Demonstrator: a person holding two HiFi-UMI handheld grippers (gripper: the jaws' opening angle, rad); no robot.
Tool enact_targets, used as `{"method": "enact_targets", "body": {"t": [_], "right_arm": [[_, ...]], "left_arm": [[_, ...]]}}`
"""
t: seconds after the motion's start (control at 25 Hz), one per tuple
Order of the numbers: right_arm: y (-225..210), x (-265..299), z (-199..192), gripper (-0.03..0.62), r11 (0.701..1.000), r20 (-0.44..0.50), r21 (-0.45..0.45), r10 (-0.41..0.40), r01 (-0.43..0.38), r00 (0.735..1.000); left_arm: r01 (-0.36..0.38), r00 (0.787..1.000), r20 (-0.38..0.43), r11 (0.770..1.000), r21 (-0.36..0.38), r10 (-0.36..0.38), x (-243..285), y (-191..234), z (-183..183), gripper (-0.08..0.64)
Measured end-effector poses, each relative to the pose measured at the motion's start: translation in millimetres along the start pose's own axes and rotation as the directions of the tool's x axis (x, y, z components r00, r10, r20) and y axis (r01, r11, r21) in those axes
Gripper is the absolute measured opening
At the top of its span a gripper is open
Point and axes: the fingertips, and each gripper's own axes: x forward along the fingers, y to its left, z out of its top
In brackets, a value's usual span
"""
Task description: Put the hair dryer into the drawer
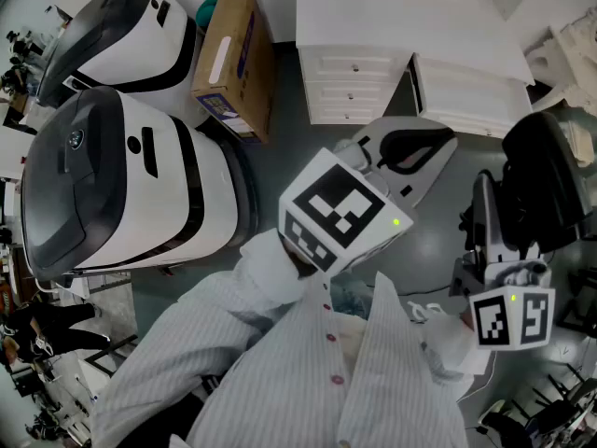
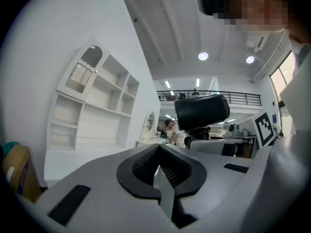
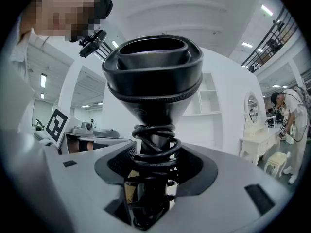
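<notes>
While right claw [image 3: 154, 154] pinches hair dryer [image 3: 153, 76] handle, body beyond its tips | left claw [image 2: 158, 147] pressed together

Both are pointing level: the left gripper [image 2: 158, 168] is holding its jaws together on nothing, while the right gripper [image 3: 149, 174] is clamping a hair dryer [image 3: 153, 76] by its handle.

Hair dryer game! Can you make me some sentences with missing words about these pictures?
The right hand-held gripper grips the hair dryer, whose colour is ___.
Its cord is coiled round its ___.
The left hand-held gripper holds ___.
Missing words: black; handle; nothing.
</notes>
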Motion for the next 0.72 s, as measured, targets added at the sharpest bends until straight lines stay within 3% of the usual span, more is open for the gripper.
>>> {"method": "enact_targets", "body": {"t": [0.72], "right_arm": [[-40.3,-23.0,-6.9,0.233,0.999,0.003,0.019,-0.028,0.028,1.0]], "left_arm": [[0.008,1.0,-0.011,1.0,0.003,-0.008,32.5,-23.4,-11.0,0.011]]}}
